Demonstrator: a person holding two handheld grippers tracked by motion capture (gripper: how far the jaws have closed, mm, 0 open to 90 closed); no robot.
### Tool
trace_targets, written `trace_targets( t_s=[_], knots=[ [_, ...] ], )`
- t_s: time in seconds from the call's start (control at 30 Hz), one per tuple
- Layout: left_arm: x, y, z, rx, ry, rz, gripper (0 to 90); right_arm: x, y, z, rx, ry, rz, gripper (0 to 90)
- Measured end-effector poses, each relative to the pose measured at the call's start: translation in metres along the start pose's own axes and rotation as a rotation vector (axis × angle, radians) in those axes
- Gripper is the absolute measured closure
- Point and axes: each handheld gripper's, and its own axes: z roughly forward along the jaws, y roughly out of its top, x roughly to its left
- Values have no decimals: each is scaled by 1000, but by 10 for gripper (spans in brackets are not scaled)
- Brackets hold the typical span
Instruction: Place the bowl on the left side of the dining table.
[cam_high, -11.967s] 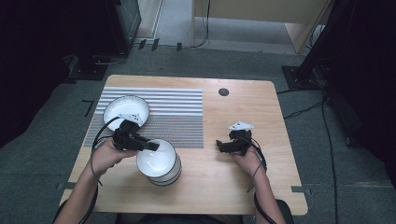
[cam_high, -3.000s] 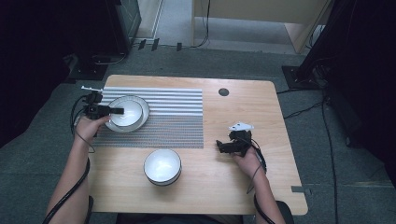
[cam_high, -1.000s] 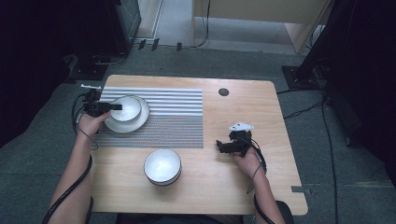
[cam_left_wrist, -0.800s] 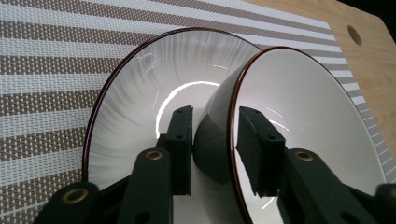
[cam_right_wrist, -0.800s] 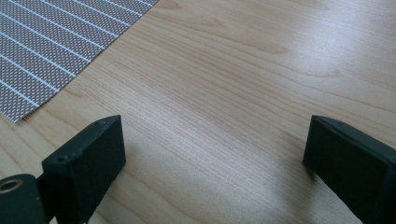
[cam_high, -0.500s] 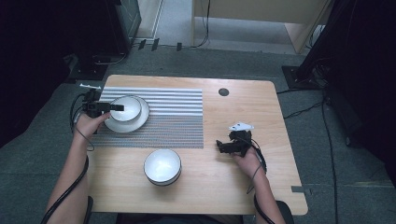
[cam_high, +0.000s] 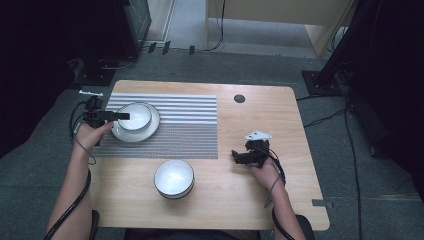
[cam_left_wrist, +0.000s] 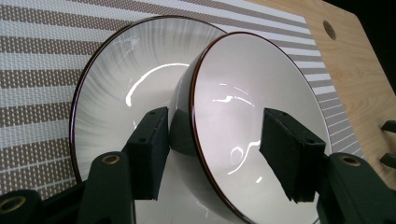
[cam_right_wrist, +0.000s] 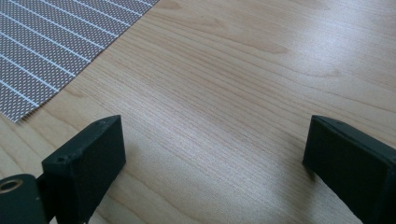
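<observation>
A white bowl with a dark rim (cam_high: 134, 115) (cam_left_wrist: 252, 121) sits in a white plate (cam_high: 135, 132) (cam_left_wrist: 116, 93) on the striped placemat (cam_high: 190, 125) at the far left. My left gripper (cam_high: 124, 116) (cam_left_wrist: 215, 149) is open and straddles the bowl's near rim. One of its fingers (cam_left_wrist: 149, 149) is just outside the wall and the other (cam_left_wrist: 289, 158) is inside the bowl, well clear of the wall. Near the front middle stands a stack of white bowls (cam_high: 173, 178). My right gripper (cam_high: 235, 156) (cam_right_wrist: 215, 163) rests open on bare wood with nothing between its jaws.
The wooden table (cam_high: 260, 200) has a round cable hole (cam_high: 239, 98) at the back. A corner of the placemat (cam_right_wrist: 56, 46) lies left of the right gripper. Dark equipment and cables stand on the floor around the table.
The left gripper carried a bowl from the front stack to the plate at the far left. Over the last second it barely moved. The right gripper stayed still.
</observation>
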Motion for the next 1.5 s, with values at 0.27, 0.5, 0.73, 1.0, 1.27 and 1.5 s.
trace_targets(
  t_s=[0.27, 0.5, 0.73, 1.0, 1.27, 1.5],
  knots=[
    [-6, -4, -3, 16, 16, 7, 400, 0, 0, 0, 0, 0, 0, 49],
    [-11, -11, -6, 22, 13, 7, 395, 0, 0, 0, 0, 0, -1, 49],
    [-13, -18, -9, 39, 11, 5, 394, 0, 0, 0, 0, 0, 0, 49],
    [-21, -25, -18, 47, -6, 13, 388, 0, 0, 0, 0, 1, -1, 49],
    [-26, -28, -23, 45, -19, 15, 381, 0, 0, 0, 0, 0, -2, 49],
    [-34, -30, -28, 57, -21, 29, 375, 0, 0, 0, 1, 0, -2, 49]
  ],
)
